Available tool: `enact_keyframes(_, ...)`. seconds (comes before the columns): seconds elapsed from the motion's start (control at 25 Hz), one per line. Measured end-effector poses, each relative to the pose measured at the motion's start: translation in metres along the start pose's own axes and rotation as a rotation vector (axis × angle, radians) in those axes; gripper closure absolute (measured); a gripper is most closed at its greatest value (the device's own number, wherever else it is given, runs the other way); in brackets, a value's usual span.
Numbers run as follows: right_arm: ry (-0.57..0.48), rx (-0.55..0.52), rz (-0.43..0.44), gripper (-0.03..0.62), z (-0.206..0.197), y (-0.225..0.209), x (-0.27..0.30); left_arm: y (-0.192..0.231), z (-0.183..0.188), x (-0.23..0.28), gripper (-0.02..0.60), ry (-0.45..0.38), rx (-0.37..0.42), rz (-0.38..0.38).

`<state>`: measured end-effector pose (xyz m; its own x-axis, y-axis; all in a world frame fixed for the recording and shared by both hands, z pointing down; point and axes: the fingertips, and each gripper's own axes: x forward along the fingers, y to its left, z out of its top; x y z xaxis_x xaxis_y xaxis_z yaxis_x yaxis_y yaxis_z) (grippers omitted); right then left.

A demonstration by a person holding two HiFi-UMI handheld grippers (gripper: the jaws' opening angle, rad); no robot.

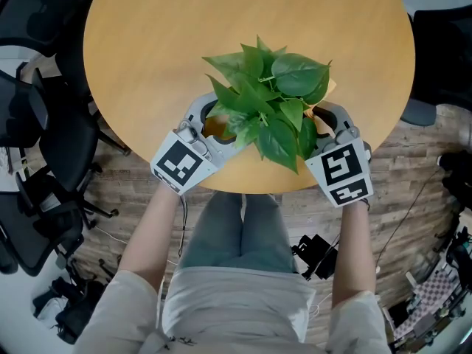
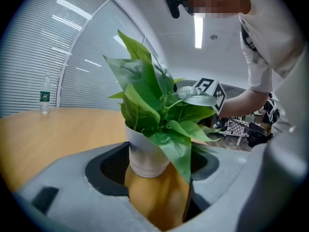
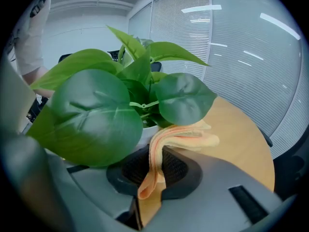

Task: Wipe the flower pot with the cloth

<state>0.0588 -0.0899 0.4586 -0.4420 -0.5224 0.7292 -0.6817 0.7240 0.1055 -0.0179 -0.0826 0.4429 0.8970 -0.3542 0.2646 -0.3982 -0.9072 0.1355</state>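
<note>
Where the person stands: right at the near edge of the round table, both arms held out over it.
Left gripper: its jaws stand wide, one on each side of the flower pot. One pad sits against the pot's side. A leaf hides the other pad, so I cannot tell if it is squeezing.
Right gripper: its jaws are pinched tight on the cloth.
Cloth: peach colored and folded. It goes up from the jaws, and its loose end lies by the pot, under the leaves.
Flower pot: small and white. It stands upright on the table near the person's edge, between the two grippers.
Plant: big green leaves spread over the pot and cover most of it from above.
Marker cubes: one on each gripper, just past the table's edge.
Water bottle: standing at the far side of the table, well apart from the pot.
Chairs: dark ones on the floor beside the table.
</note>
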Motion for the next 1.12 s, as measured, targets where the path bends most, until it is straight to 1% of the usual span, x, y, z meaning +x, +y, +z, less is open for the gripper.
enact_keyframes(0.12,-0.004,0.006,0.0,0.544,-0.001,0.002,-0.002,-0.001,0.0,-0.001,0.252,0.004,-0.016,0.012)
enact_keyframes(0.28,-0.014,0.015,0.001,0.545,-0.005,0.008,-0.005,-0.004,-0.001,-0.001,0.252,-0.004,-0.013,0.03)
enact_keyframes(0.56,-0.029,0.031,0.001,0.544,-0.01,0.015,-0.011,-0.007,-0.001,0.003,0.254,0.004,-0.064,0.106)
enact_keyframes(0.76,-0.038,0.039,-0.004,0.544,-0.014,0.023,-0.014,-0.01,0.001,0.007,0.255,-0.02,-0.042,0.145)
enact_keyframes(0.88,-0.035,0.032,-0.004,0.544,-0.016,0.028,-0.016,-0.011,0.001,0.009,0.257,-0.013,-0.054,0.18)
enact_keyframes(1.0,-0.031,0.023,-0.002,0.545,-0.016,0.033,-0.017,-0.012,0.001,0.011,0.259,-0.003,-0.083,0.227)
enact_keyframes(1.12,-0.029,0.023,0.0,0.545,-0.016,0.036,-0.016,-0.012,0.001,0.012,0.259,-0.005,-0.092,0.275)
